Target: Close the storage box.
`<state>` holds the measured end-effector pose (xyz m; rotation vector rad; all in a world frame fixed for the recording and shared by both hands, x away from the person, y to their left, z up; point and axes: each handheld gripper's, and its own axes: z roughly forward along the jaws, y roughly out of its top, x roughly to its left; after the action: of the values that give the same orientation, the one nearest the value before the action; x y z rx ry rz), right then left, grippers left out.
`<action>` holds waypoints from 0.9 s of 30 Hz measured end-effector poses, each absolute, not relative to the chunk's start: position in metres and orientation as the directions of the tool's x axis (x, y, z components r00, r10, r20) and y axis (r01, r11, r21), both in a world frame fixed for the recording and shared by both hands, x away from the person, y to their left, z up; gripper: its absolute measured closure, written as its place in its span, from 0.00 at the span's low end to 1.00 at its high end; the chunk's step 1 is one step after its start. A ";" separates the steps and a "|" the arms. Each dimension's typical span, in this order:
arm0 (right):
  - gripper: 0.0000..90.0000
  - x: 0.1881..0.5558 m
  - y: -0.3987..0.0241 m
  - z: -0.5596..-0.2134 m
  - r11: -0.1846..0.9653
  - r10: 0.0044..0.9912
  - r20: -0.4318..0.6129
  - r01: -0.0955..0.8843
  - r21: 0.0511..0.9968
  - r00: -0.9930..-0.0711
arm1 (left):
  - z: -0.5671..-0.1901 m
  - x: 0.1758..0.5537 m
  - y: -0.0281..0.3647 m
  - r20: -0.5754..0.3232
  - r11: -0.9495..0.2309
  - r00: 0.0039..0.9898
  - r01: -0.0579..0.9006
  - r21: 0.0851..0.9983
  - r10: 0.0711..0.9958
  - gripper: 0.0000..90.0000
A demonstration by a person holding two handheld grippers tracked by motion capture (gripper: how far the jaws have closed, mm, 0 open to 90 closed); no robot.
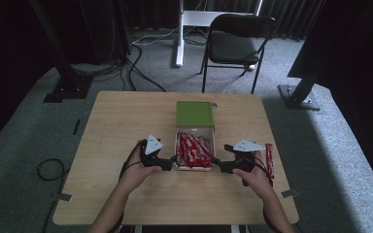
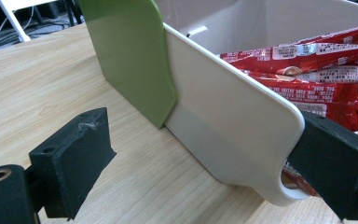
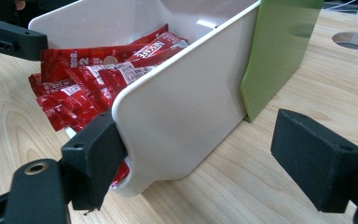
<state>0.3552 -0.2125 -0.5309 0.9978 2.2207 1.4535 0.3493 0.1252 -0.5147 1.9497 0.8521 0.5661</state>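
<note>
left gripper [image 1: 173,160] and right gripper [image 1: 216,163] straddle the drawer [image 2: 242,126] walls, jaws apart; placed to steady it against the sleeve [image 1: 194,114].

packet print [image 2: 307,49] too small, lid [image 3: 284,46] cut off — top edge

Both tongs [image 1: 174,161] [image 1: 217,163] agape, facing inward
</note>
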 end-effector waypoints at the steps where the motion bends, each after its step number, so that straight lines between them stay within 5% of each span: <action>1: 0.19 0.356 -0.212 -0.531 0.244 0.693 0.117 0.384 0.890 -0.711 | -0.515 0.351 0.125 0.048 -0.347 0.653 0.337 0.875 0.756 0.09; 27: 0.19 0.371 -0.212 -0.530 0.229 0.714 0.131 0.407 0.884 -0.688 | -0.513 0.368 0.123 0.033 -0.345 0.651 0.359 0.867 0.759 0.09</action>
<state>0.3711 -0.2117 -0.5295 1.0449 2.2059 1.4416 0.3681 0.1234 -0.5131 1.9525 0.8752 0.5495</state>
